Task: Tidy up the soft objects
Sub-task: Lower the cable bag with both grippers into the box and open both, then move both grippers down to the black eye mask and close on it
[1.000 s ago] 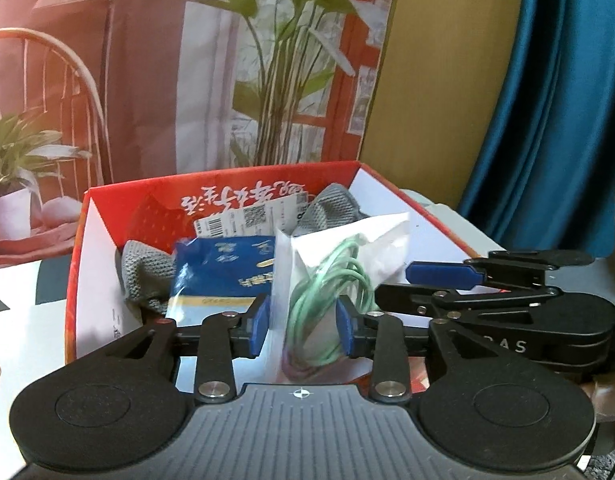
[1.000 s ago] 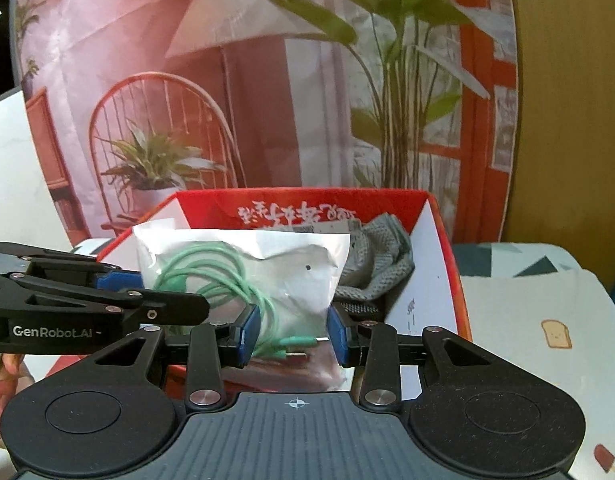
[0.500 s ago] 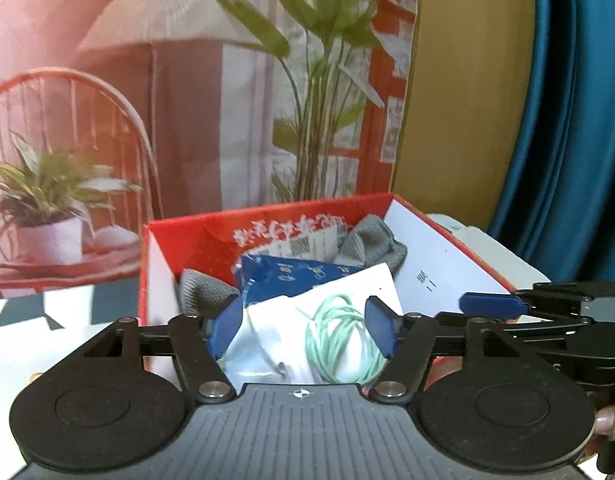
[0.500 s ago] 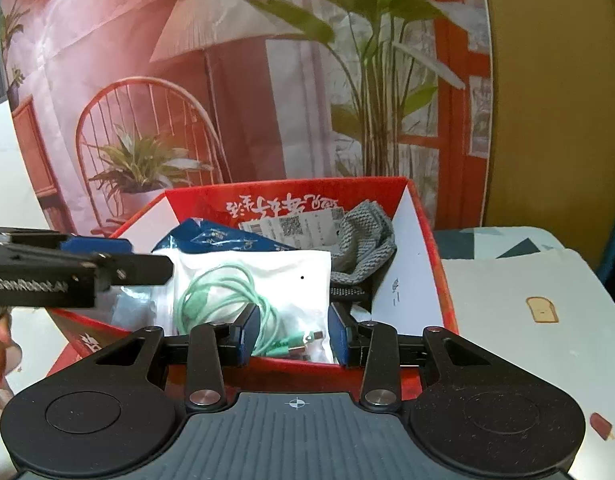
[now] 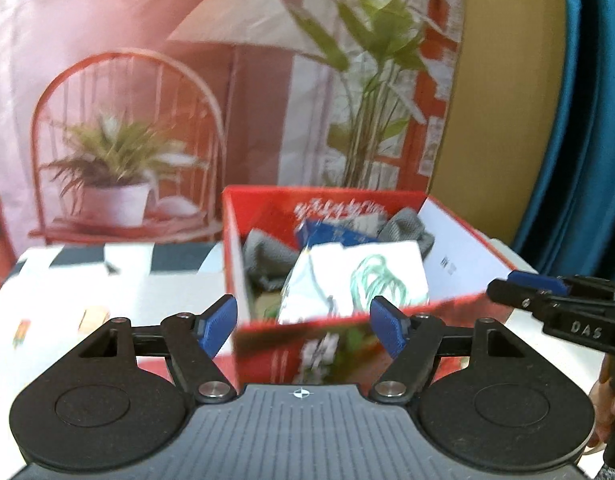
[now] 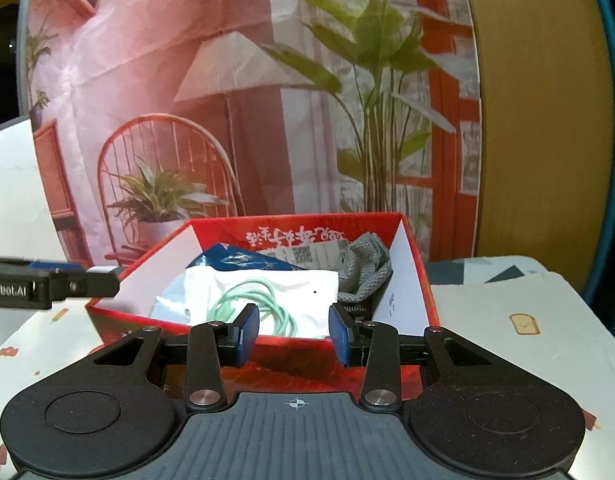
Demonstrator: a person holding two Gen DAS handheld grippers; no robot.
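Both grippers (image 5: 303,326) (image 6: 293,334) back outside box rim (image 6: 263,342)

box (image 6: 415,280): red, white inside | pouch (image 6: 267,284): white, green cable | cloth (image 6: 367,264): grey | packet (image 6: 235,260): blue

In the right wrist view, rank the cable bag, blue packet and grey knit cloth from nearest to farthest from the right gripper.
From the right gripper:
1. Cable bag, just beyond the fingertips, at the box's front.
2. Blue packet, behind the bag, towards the left.
3. Grey knit cloth, towards the back right corner; close to the packet's depth, hard to separate.
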